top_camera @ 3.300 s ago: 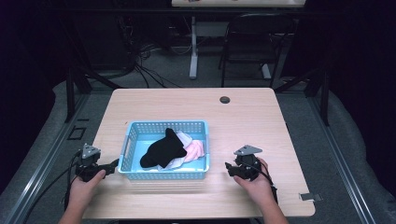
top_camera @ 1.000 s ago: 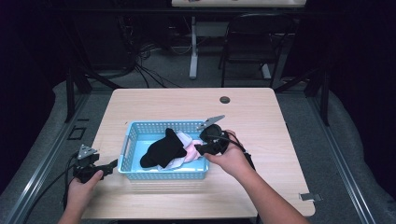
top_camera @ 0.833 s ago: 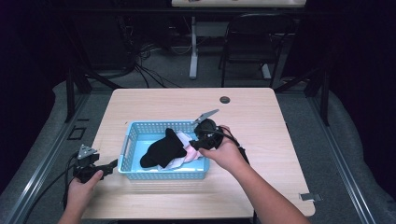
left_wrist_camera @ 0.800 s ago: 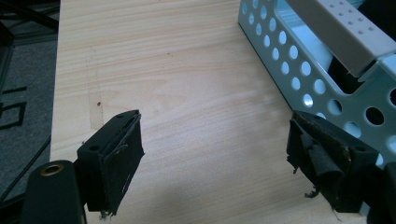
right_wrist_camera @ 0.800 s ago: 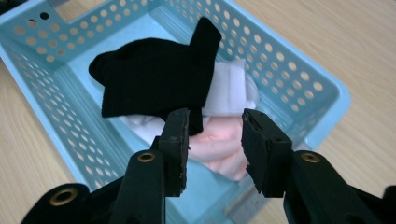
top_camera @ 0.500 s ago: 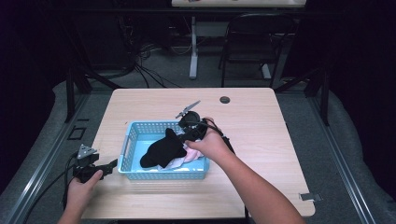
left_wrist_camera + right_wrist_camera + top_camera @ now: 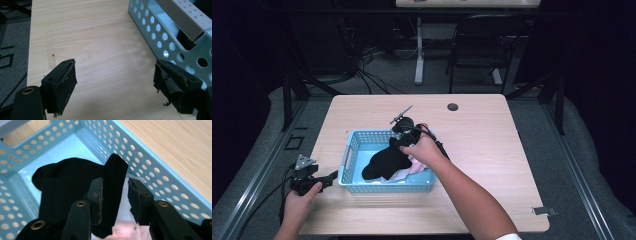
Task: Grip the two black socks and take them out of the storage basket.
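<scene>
A light blue perforated basket (image 7: 354,145) stands on the wooden table (image 7: 492,150) and holds a black cloth (image 7: 384,162) on top of pink and white cloth (image 7: 414,167). My right gripper (image 7: 404,137) reaches down into the basket's far right part. In the right gripper view a raised fold of the black cloth (image 7: 65,182) stands between the jaws of the right gripper (image 7: 115,182). The fold touches the left pad, and a narrow gap shows at the right pad. My left gripper (image 7: 329,176) rests open just left of the basket (image 7: 162,37), with bare wood between its jaws (image 7: 115,67).
A round grommet (image 7: 453,106) sits in the table's far side. A bit of tape (image 7: 544,210) lies near the front right corner. A black chair (image 7: 482,45) and cables stand beyond the table. Bare wood lies to the right of the basket wall (image 7: 150,175).
My right gripper has moved from the table's right side leftward over the basket and lowered onto the black cloth. The left gripper has stayed in place.
</scene>
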### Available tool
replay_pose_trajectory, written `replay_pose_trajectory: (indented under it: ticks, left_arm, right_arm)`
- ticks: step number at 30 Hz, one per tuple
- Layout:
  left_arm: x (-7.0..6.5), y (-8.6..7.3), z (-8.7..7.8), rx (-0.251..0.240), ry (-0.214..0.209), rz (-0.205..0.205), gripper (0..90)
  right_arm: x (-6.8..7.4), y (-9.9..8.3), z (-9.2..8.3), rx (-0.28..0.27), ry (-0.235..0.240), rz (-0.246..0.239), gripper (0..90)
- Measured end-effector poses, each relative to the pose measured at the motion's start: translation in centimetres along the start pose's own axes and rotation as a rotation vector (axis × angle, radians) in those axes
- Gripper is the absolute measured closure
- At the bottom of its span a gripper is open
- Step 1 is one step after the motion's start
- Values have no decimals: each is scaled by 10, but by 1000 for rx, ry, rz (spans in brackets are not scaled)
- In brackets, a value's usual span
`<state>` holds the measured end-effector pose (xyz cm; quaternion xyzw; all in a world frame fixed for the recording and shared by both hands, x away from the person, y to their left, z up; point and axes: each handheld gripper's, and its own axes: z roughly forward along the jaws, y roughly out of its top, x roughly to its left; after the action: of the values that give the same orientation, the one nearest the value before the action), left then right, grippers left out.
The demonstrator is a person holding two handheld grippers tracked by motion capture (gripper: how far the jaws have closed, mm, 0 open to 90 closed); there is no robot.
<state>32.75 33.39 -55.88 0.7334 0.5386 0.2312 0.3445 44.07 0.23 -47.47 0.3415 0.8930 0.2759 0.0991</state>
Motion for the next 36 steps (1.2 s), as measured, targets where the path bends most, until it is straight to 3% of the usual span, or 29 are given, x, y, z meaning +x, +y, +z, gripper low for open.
replay_pose_trajectory:
  ticks: [3,5,17,31,36]
  left_arm:
    - [0,0,0,1,-1,1,183]
    - [0,0,0,2,-1,0,183]
    - [0,0,0,1,-5,3,183]
    - [0,1,0,2,-6,4,182]
    - [0,1,0,3,-6,6,183]
  right_arm:
    - [-1,1,5,2,7,2,639]
    - [0,2,13,-4,13,30,636]
    - [4,7,33,9,-5,28,602]
    - [-1,7,31,29,24,71,826]
    - [-1,6,27,34,34,59,855]
